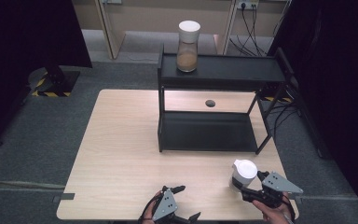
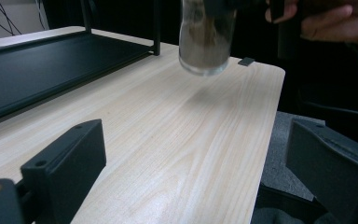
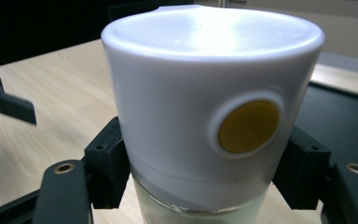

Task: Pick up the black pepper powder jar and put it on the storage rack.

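- At the near right corner of the table (image 1: 121, 140), your right gripper (image 1: 254, 185) was clamped on a glass jar with a white lid (image 1: 242, 175); in the right gripper view both black jaws pressed the jar (image 3: 205, 140) just under its lid, beside the yellow button (image 3: 248, 127).
- Jar's position: in the left gripper view its glass base (image 2: 205, 46) hung clear of the tabletop (image 2: 191, 140), with a soft shadow on the wood below it, so it looked lifted, not resting.
- Near the front edge, your left gripper (image 1: 179, 203) sat with its jaws spread wide and nothing between them; its own view showed bare wood between the two black jaws.
- Farther back stood a black two-tier shelf (image 1: 214, 70), carrying a second, taller white-lidded jar (image 1: 188, 45) with brown contents at the left of its top tier. The lower tier (image 1: 207, 130) looked bare.
- Done, as judged: the pick-up — grip made, jar off the table.
- Left, as judged: carrying the jar across to the shelf, probably beside its partner, setting it down upright and releasing. You had the whole table's depth to cross, so roughly the first third was behind you.
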Tool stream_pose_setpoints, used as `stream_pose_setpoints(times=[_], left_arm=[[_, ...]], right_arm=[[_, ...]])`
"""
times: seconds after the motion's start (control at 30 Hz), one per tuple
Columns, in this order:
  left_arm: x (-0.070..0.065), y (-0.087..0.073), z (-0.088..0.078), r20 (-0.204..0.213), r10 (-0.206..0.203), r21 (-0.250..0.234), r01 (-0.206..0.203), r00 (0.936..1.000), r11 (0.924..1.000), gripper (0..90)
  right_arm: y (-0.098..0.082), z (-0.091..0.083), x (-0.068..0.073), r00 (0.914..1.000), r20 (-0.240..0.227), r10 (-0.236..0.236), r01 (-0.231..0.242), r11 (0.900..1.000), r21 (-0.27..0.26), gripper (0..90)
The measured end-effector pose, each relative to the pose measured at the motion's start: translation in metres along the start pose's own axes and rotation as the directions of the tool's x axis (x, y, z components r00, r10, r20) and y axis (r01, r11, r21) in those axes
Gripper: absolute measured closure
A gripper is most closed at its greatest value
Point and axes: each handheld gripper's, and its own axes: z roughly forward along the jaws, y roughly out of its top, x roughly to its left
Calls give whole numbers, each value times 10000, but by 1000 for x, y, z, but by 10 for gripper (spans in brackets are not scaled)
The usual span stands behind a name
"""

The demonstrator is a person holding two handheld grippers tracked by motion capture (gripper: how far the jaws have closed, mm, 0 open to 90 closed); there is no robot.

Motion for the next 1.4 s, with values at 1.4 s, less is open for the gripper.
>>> stream_pose_setpoints(times=[1.4], left_arm=[[0, 0, 1, 93, -12, -6, 12, 10000, 10000, 49]], right_arm=[[152, 17, -28, 9923, -1024, -698, 558, 9896, -1329, 307]])
